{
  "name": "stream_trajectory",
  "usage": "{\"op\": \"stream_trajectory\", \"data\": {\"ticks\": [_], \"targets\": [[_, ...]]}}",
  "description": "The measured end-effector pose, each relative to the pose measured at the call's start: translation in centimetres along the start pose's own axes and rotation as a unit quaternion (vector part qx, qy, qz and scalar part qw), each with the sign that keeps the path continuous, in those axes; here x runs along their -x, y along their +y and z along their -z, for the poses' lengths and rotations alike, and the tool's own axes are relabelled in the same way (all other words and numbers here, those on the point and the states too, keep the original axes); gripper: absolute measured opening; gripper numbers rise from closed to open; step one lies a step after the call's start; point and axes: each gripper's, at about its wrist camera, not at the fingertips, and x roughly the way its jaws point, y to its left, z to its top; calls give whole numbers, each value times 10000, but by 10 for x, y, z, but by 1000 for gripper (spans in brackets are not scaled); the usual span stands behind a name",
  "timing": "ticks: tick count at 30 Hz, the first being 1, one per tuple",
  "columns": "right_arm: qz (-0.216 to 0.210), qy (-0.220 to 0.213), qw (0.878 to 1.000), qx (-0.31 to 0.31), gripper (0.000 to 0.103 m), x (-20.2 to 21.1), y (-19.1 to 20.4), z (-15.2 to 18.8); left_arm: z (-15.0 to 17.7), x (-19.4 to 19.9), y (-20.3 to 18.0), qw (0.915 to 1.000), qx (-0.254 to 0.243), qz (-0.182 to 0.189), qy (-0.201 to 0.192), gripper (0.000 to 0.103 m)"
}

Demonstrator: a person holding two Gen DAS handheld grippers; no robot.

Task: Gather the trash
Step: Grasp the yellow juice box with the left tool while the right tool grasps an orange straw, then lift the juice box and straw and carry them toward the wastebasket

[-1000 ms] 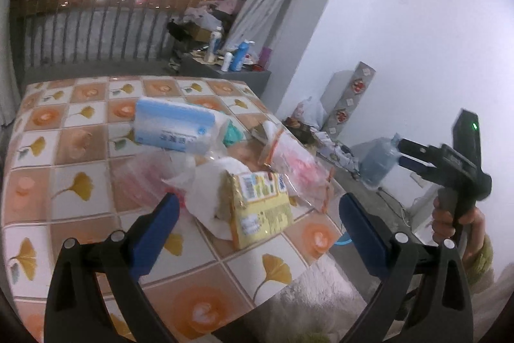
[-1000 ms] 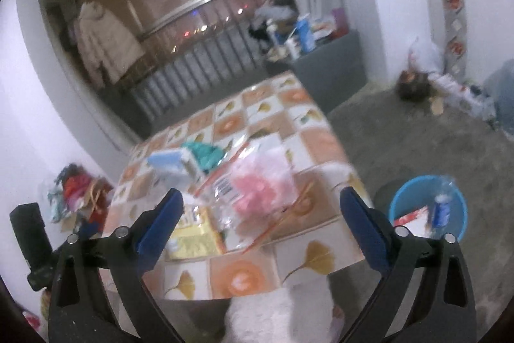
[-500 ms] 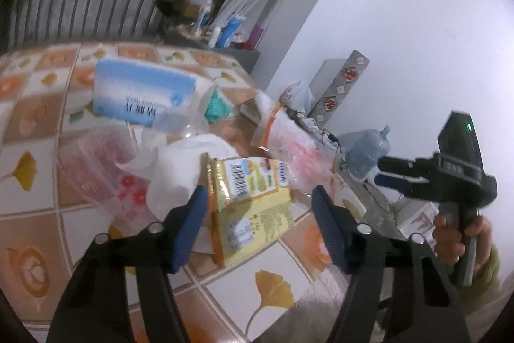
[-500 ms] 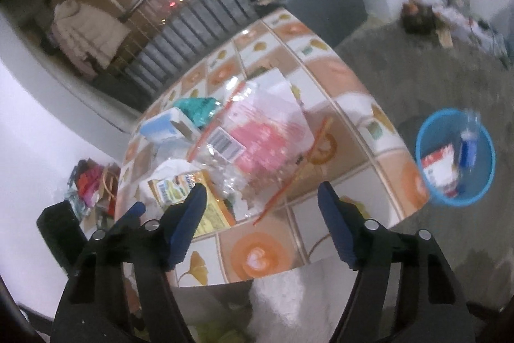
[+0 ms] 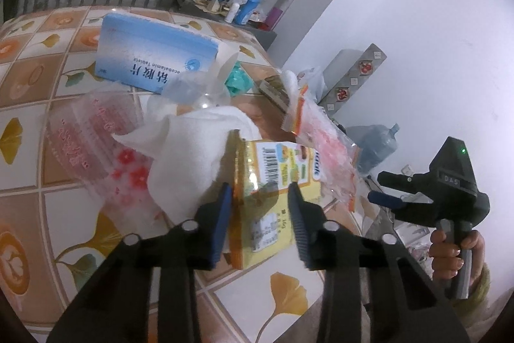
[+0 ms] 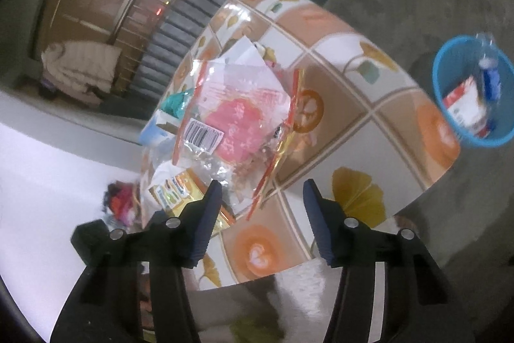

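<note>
A pile of trash lies on the tiled table [image 5: 29,182]: a yellow snack wrapper [image 5: 273,176], a crumpled white tissue [image 5: 192,147], a clear bag with pink print [image 6: 237,118], a blue medicine box [image 5: 154,60] and a clear plastic cup [image 5: 93,134]. My left gripper [image 5: 258,198] is narrowed, its pads on either side of the yellow wrapper's near end, with a gap still showing. My right gripper [image 6: 261,198] is open and empty above the table's near edge, close to the clear bag; it also shows in the left wrist view [image 5: 398,192].
A blue waste basket [image 6: 472,92] with a bottle and a carton inside stands on the grey floor right of the table. A water jug [image 5: 376,147] and clutter sit by the white wall. A railing and a dark cabinet with bottles are behind the table.
My left gripper has moved forward and down onto the yellow wrapper while its jaws narrowed. My right gripper has dropped toward the table's edge and narrowed too.
</note>
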Motion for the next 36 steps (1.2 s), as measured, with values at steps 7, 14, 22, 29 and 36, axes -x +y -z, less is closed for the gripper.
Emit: {"op": "stream_trajectory", "data": {"ticks": [7,14,22,29,36], "targets": [[-319,57,9989,-346,47,-3,-12,-2,-1,3,4,9999,62,72,-40,17],[-488,123,9971,-578,31,-8,-21,1,1,11,-4,9996,-68,223,-160,13],[-666,140,9954,-672,5,0,-26,6,2,24,-10,9987,-70,403,-319,11],[-787,39,9946,-677,1,8,-26,9,0,35,-11,9978,-56,446,-486,10],[-790,176,9935,-800,42,-1,-27,7,-1,31,-8,9984,-10,351,-451,10]]}}
